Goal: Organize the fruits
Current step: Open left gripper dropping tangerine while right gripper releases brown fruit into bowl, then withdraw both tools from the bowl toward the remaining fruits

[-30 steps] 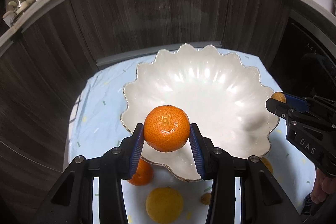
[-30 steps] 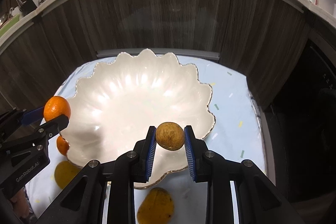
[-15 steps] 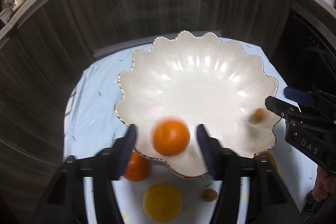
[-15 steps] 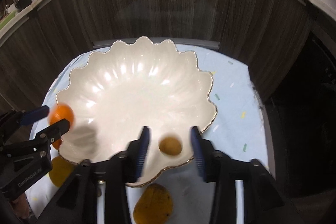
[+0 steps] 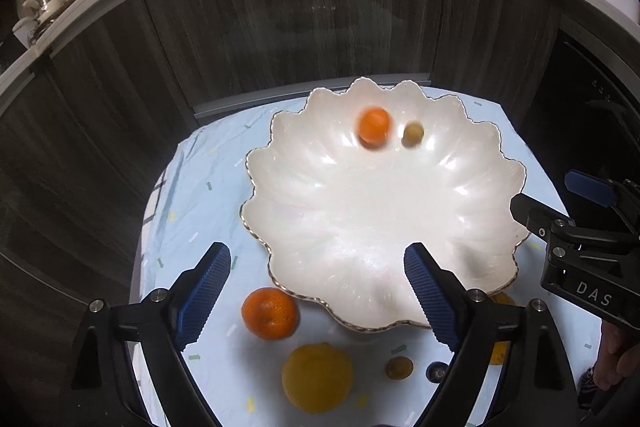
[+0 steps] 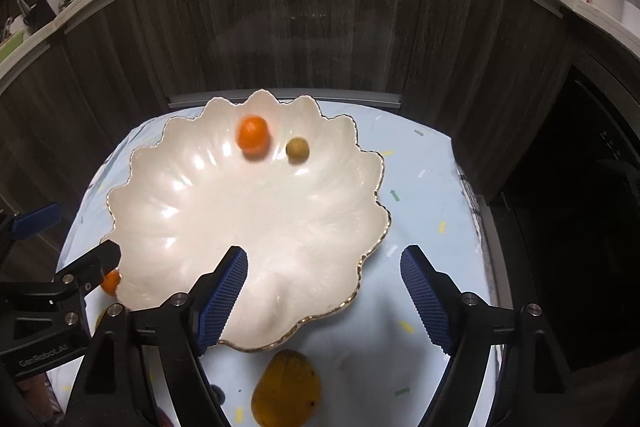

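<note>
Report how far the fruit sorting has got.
Done: a blurred orange tangerine and a small brownish-green round fruit lie in the white scalloped bowl.
In hand: nothing; the left hand-held gripper and right hand-held gripper are opening with nothing between their jaws.
Left on the blue cloth: another tangerine, a yellow citrus, a small brown fruit, a mango-like yellow-brown fruit.

A pearly white scalloped bowl (image 5: 384, 223) with a thin gold rim sits on a pale blue cloth (image 5: 192, 211) flecked with small green, yellow and white dashes. Upper centre, a bright orange mandarin (image 5: 374, 126) and an olive-brown fruit (image 5: 413, 134); behind, dark grey wood-grain cabinets (image 5: 280, 27).
</note>
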### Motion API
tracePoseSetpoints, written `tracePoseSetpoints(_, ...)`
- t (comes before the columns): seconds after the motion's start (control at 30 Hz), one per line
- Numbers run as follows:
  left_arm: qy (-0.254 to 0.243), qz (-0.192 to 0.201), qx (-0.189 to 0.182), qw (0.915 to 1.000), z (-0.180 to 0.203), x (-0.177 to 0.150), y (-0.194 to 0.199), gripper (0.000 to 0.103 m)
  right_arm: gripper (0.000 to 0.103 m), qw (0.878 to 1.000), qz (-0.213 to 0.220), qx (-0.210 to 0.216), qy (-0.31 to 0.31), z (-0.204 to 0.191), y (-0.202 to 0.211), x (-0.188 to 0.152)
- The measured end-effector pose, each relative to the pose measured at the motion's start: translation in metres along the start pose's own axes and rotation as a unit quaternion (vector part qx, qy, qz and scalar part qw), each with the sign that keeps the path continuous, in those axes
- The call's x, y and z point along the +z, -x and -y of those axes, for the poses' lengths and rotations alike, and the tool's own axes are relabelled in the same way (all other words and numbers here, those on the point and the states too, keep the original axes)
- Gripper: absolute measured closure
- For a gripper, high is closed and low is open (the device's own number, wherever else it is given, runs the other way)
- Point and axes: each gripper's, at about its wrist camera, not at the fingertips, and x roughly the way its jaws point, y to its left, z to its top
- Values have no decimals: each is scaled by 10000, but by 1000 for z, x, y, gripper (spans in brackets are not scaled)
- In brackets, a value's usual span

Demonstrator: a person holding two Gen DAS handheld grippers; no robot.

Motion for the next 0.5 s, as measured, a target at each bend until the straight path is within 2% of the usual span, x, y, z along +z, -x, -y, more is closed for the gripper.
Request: tracePoseSetpoints(0.5, -58, 153, 30, 9999, 5, -13, 31, 14, 23, 9999, 88, 29, -55, 1, 28, -12)
